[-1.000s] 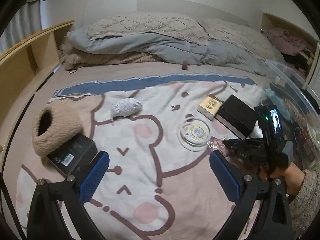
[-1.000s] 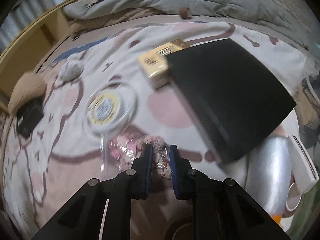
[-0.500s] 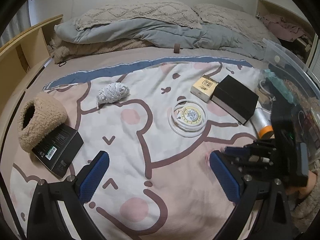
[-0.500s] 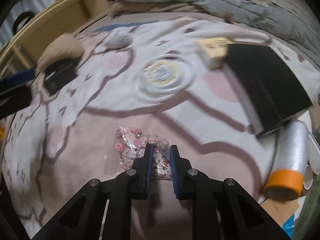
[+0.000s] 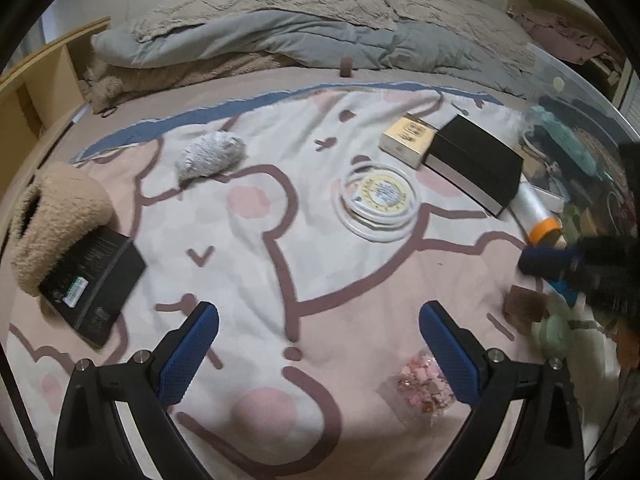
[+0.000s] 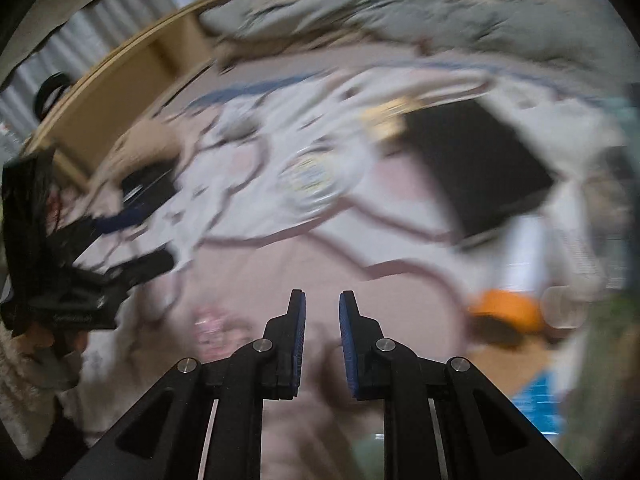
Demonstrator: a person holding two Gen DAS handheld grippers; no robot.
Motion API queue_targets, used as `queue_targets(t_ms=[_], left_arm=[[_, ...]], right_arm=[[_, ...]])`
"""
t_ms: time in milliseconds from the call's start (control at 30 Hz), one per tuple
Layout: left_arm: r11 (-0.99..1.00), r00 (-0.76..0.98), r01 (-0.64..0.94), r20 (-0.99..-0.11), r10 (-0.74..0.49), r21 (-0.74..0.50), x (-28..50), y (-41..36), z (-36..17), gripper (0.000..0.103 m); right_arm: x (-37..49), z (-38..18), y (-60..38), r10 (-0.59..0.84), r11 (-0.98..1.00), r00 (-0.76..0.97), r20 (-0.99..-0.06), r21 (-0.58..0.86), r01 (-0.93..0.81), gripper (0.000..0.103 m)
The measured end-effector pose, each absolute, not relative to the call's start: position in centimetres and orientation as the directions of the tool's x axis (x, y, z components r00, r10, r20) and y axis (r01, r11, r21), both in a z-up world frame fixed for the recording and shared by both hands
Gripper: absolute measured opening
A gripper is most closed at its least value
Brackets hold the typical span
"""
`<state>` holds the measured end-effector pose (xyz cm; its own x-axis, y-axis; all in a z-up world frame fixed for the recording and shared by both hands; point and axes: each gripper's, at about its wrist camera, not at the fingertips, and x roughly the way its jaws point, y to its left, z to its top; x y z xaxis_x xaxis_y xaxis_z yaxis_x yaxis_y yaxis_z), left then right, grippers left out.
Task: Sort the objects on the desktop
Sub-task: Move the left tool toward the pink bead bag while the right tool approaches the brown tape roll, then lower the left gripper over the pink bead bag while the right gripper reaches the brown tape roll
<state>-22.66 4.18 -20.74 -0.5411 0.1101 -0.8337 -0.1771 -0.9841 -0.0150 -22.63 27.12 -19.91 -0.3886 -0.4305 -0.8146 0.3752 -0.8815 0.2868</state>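
A small clear bag of pink candies [image 5: 424, 386] lies on the bear-print bedspread [image 5: 260, 240], just inside my left gripper's right finger; it shows blurred in the right wrist view [image 6: 212, 328]. My left gripper [image 5: 318, 320] is wide open and empty above the bedspread. My right gripper [image 6: 322, 308] is slightly open and empty, to the right of the bag; it shows at the right edge in the left wrist view [image 5: 548, 260]. A coil of clear tubing [image 5: 380, 200], a black box [image 5: 476, 160], a tan box [image 5: 408, 136] and a grey plush [image 5: 210, 154] lie further off.
A clear storage bin [image 5: 580, 140] full of items stands at the right. A roll with an orange end [image 5: 538, 216] lies beside it. A fuzzy tan slipper [image 5: 52, 216] and a black box [image 5: 94, 276] lie at the left. Bedding [image 5: 280, 36] is piled at the back.
My right gripper has let go of the candy bag and pulled back to the right; its fingers have parted. The bag now lies on the bedspread. The left gripper drew back a little.
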Motion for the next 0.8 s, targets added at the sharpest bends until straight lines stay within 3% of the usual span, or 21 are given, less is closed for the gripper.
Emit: queue_targets(t_ms=[200, 367, 800], left_arm=[[-0.957, -0.511, -0.282, -0.835, 0.204, -0.061, -21.9, 6.4, -21.2, 0.100], [-0.931, -0.491, -0.363, -0.839, 0.235, -0.048, -21.0, 8.3, -21.7, 0.100], [-0.921, -0.463, -0.385, -0.851, 0.250, -0.061, -20.0, 8.7, -22.1, 0.100]], right_arm=[[-23.4, -20.3, 30.5, -0.382, -0.917, -0.426, -0.820, 0.279, 0.284, 0.018], [-23.1, -21.9, 29.4, -0.392, -0.906, -0.381, -0.837, 0.280, 0.318, 0.018], [-21.1, -23.7, 28.3, -0.348, -0.917, -0.349, -0.870, 0.237, 0.322, 0.018]])
